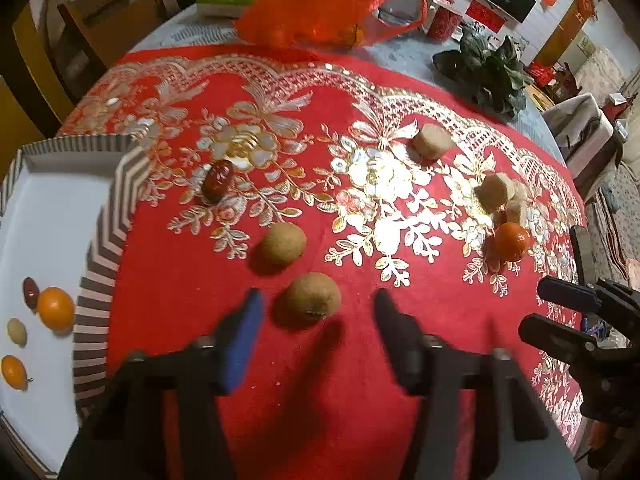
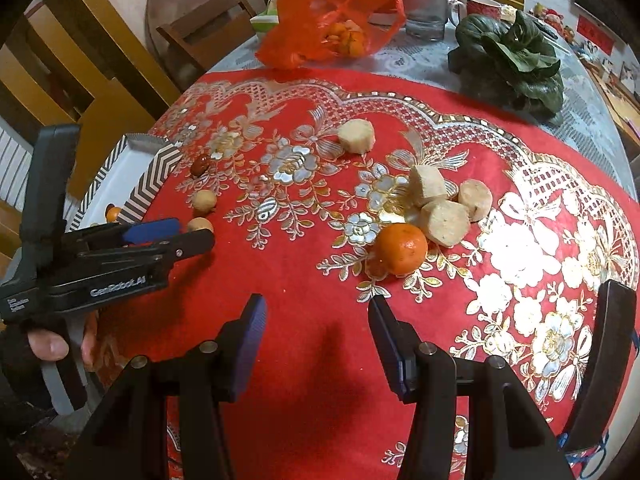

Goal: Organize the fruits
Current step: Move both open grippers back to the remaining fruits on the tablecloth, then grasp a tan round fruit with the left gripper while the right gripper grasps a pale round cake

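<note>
My left gripper [image 1: 316, 304] is open, its fingers either side of a brown kiwi [image 1: 313, 296] on the red cloth. A second kiwi [image 1: 283, 244] lies just beyond, then a red date [image 1: 218, 181]. Pale peeled chunks [image 1: 433, 142] and an orange [image 1: 511, 241] lie to the right. A white tray [image 1: 44, 216] with a striped rim at the left holds an orange [image 1: 56, 307] and several small fruits. My right gripper [image 2: 316, 312] is open and empty, short of the orange [image 2: 401, 248] and the pale chunks [image 2: 444, 222]. The left gripper [image 2: 176, 236] shows at the left.
A red plastic bag [image 2: 332, 20] with oranges, a glass jar [image 2: 425, 10], a mug [image 2: 478, 6] and leafy greens [image 2: 516, 60] stand at the table's far side. Wooden chairs [image 2: 100, 92] stand beyond the left edge.
</note>
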